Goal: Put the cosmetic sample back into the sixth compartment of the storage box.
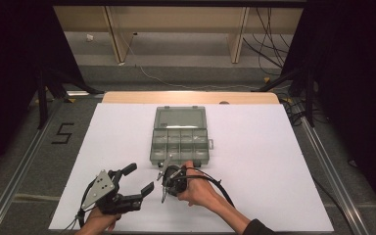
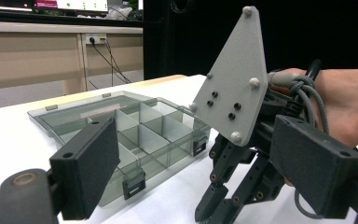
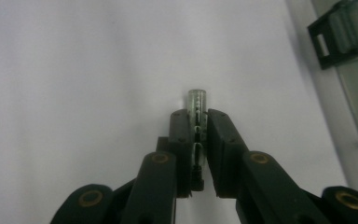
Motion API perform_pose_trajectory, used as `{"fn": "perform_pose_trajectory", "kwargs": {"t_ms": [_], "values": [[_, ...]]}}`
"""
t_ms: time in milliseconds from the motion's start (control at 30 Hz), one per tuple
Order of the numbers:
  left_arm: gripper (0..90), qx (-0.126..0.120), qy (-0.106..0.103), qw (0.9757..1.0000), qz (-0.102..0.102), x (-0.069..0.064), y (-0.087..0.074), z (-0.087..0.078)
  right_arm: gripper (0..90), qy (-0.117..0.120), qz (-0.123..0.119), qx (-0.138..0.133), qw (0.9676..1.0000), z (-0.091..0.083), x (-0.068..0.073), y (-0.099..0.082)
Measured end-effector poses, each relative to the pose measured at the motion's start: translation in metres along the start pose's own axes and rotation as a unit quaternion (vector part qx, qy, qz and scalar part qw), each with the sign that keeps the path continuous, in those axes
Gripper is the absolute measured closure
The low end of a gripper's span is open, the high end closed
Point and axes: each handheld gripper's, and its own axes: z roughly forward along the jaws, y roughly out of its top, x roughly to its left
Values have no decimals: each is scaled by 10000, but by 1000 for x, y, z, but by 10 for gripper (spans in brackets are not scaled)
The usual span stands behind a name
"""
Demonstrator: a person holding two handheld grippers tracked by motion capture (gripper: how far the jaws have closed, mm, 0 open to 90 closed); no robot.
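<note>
A small clear tube (image 3: pixel 197 100) lies on the white board, and my right gripper (image 3: pixel 198 122) is shut on it, with the tube's end sticking out past the pads. In the high view the right gripper (image 1: pixel 165 192) points down at the board just in front of a clear grey compartment box (image 1: pixel 180 138) whose lid lies open toward the far side. My left gripper (image 1: pixel 141 179) hovers open to the left of it with nothing between its fingers (image 2: pixel 89 168). From the left gripper view, the right gripper (image 2: pixel 210 209) and its grey plate stand beside the box (image 2: pixel 137 135).
The white board (image 1: pixel 254 161) covers a wooden table. The box's compartments look empty from above. A box latch corner (image 3: pixel 338 35) sits at the right gripper view's upper right. Dark stands and cables flank the table at both sides.
</note>
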Motion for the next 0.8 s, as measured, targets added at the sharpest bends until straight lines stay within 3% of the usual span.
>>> {"fn": "perform_pose_trajectory", "kwargs": {"t_ms": [300,633,667,800], "values": [[151,23,-29,10000,52,0,0,0,808,-181,163,-415,9988,-12,-12,-2],[150,-10,-49,10000,-55,-2,-1,2,809,-431,351,-962,9938,-30,-24,-3],[150,8,-59,10000,25,-1,-1,1,809,-426,403,-1005,9932,-32,-25,-3],[150,53,-25,10000,27,-1,-1,1,809,-493,490,-1105,9914,-38,-31,-4]]}}
